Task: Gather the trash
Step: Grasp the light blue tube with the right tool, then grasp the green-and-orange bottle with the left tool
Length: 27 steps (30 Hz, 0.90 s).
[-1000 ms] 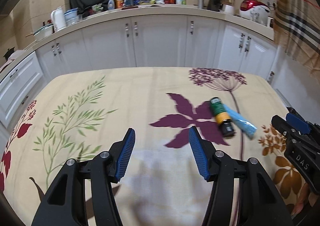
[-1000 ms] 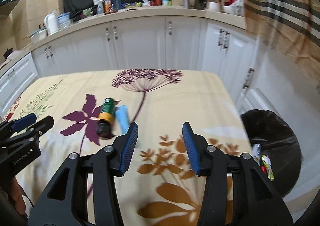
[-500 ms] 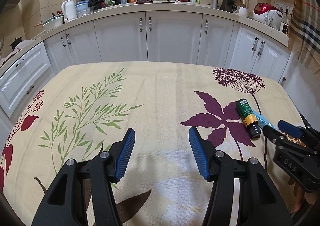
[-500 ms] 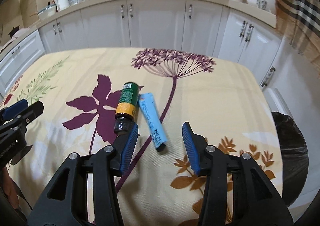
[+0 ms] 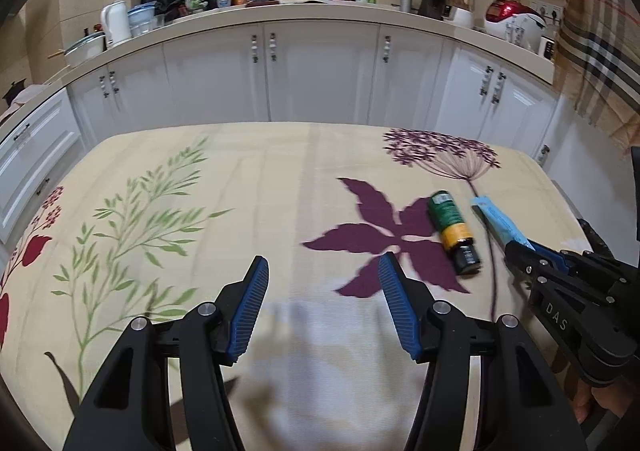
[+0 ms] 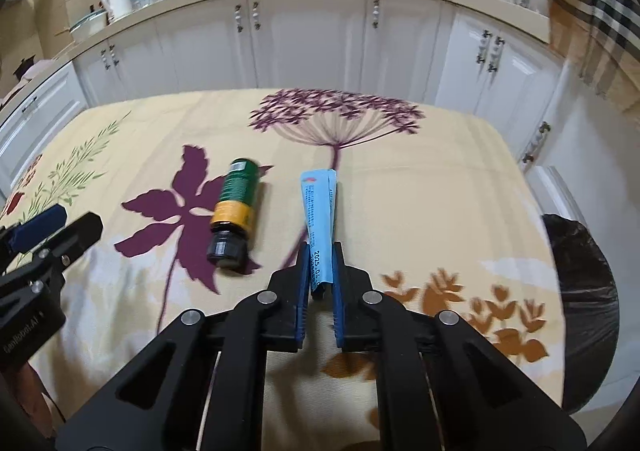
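Closing on the blue sachet (image 6: 318,225), the right tool (image 6: 320,279) now pinches its near end, where a second ago its jaws stood apart short of it; the first piece of trash looks secured for the black bin (image 6: 580,291) off the desk's (image 6: 440,191) right edge. The sachet's far end rests on the floral cloth, just right of the green bottle (image 6: 234,211), which lies untouched. The left tool (image 5: 322,303) hovers half open and empty over the near desk.
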Available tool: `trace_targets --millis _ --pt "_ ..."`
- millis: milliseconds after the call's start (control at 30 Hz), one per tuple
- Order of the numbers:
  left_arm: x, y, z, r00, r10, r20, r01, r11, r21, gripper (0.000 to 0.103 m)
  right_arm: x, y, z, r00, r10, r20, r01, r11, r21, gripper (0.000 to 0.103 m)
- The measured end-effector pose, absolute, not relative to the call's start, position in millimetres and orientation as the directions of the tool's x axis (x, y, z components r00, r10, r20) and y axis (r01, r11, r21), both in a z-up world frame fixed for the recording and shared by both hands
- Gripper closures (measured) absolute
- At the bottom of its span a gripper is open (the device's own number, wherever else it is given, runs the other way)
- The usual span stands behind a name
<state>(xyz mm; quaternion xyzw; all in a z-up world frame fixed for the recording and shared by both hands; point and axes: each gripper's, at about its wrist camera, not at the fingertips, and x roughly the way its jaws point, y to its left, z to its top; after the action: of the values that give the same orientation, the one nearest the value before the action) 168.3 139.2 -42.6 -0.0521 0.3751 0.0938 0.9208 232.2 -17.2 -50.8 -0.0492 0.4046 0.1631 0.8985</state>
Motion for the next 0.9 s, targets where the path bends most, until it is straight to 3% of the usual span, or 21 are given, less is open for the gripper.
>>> trace_targets --millis 500,833,900 --pt "205.9 76.3 -48.8 0.697 0.054 -0.715 -0.094 0.995 -0.018 0.046 233.6 -94.2 -43.1 0.692 0.165 -0.703 -0.172 0.983 0.062 0.093" --pt "238.5 65.2 -60.2 0.66 0.054 -0.749 -0.091 0.996 -0.008 0.046 234.4 -113.1 -41.6 0.704 0.169 -0.69 -0.152 0.985 0.086 0.093" --pt "243.1 66.1 -63.3 0.647 0.047 -0.761 -0.089 0.996 -0.015 0.053 235.3 -113.6 -42.1 0.704 0.173 -0.689 -0.155 0.984 0.089 0.093"
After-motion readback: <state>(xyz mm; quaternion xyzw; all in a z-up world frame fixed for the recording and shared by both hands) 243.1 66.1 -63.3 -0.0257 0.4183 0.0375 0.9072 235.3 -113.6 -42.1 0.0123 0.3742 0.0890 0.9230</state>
